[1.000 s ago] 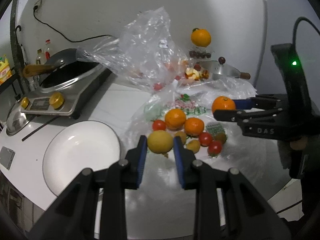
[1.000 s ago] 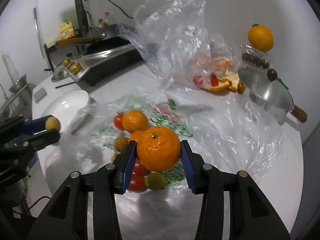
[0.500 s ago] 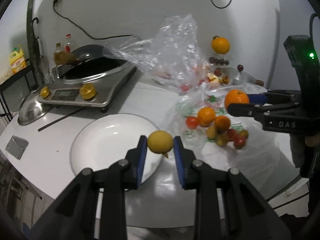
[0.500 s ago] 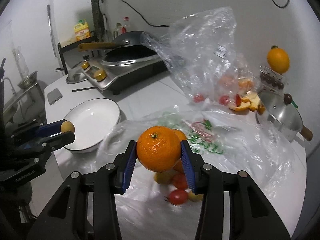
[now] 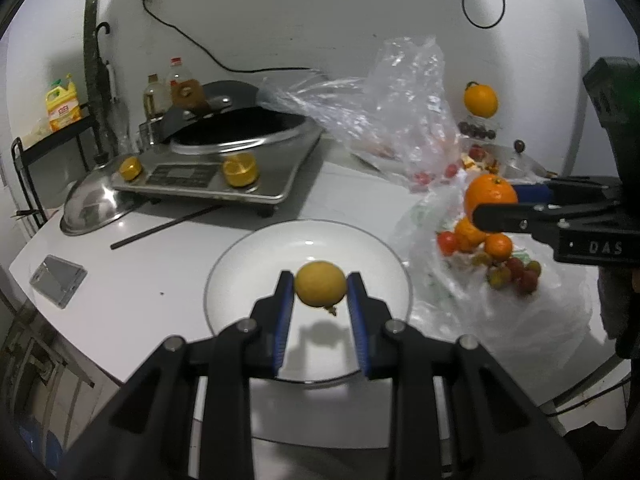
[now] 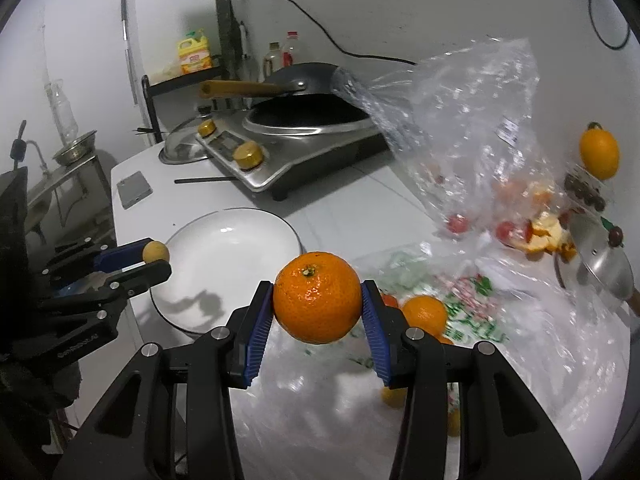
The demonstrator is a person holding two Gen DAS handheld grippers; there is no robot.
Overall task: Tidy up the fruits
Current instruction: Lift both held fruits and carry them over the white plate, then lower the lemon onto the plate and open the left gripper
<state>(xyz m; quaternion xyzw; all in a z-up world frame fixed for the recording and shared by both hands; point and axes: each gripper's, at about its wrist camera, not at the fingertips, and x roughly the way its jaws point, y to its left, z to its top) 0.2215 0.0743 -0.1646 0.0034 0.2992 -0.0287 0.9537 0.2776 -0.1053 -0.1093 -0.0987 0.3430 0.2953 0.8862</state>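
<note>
You are early in the job: the white plate [image 5: 256, 264] has no fruit resting on it yet, and most of the fruit lies heaped on the flat plastic bag [image 5: 532, 312] just right of the plate. Your left gripper [image 5: 320, 292] is clamped on one small yellow citrus [image 5: 320, 283], held just above the plate's middle, so that one looks ready to set down. Your right gripper [image 6: 318, 308] pinches one large orange [image 6: 317, 297], which hangs above the bag's edge, beside the plate and not yet over it. By my count the heap beside the plate holds two smaller oranges [image 5: 498, 246], at least one red tomato [image 5: 446, 241], and a cluster of small reddish and greenish fruits too blurred to number. One plate, two fruits in hand; the heap remains to sort.
</note>
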